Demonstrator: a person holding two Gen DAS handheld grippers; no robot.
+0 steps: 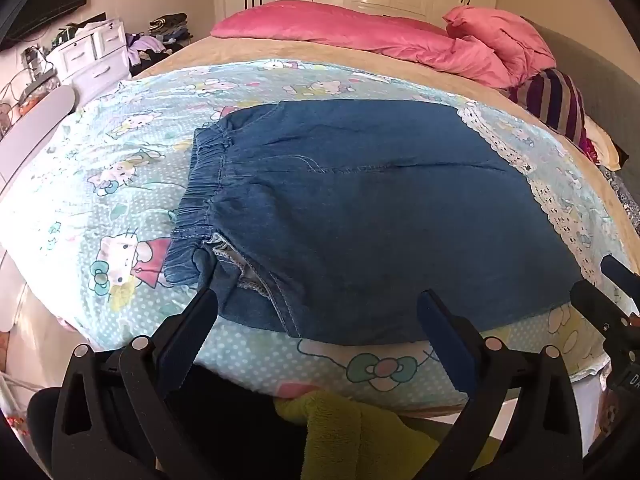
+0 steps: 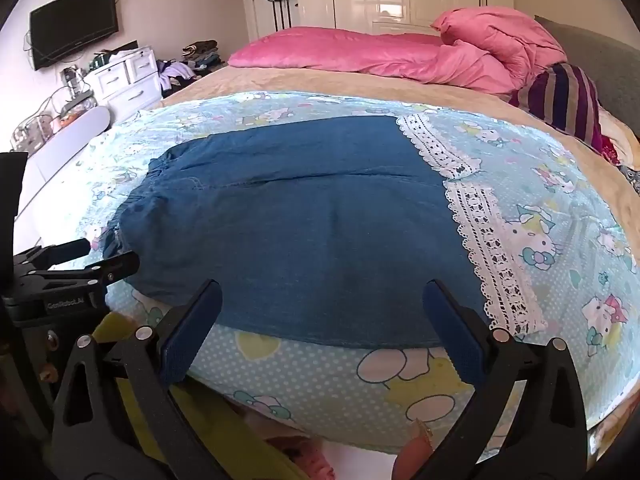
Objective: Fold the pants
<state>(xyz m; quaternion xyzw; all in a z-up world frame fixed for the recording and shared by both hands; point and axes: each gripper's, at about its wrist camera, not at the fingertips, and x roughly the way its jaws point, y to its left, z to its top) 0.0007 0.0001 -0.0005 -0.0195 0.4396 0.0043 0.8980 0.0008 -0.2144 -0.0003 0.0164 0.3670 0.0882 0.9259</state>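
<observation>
Blue denim pants (image 1: 360, 216) lie flat on a light-blue cartoon-print sheet (image 1: 120, 168), elastic waistband to the left, white lace hems to the right (image 2: 480, 224). They also show in the right wrist view (image 2: 304, 232). My left gripper (image 1: 316, 304) is open and empty, hovering at the near edge of the pants by the waist end. My right gripper (image 2: 320, 296) is open and empty, hovering at the near edge by the leg end. Each gripper shows at the side of the other's view, the right one (image 1: 612, 292) and the left one (image 2: 96, 260).
The sheet covers a wide bed with a beige blanket (image 1: 248, 50). A pink quilt (image 1: 400, 40) and a striped pillow (image 1: 556, 104) lie at the far side. White drawers (image 1: 92, 56) and a wall TV (image 2: 74, 26) stand left. A yellow-green cloth (image 1: 352, 432) hangs below the bed's near edge.
</observation>
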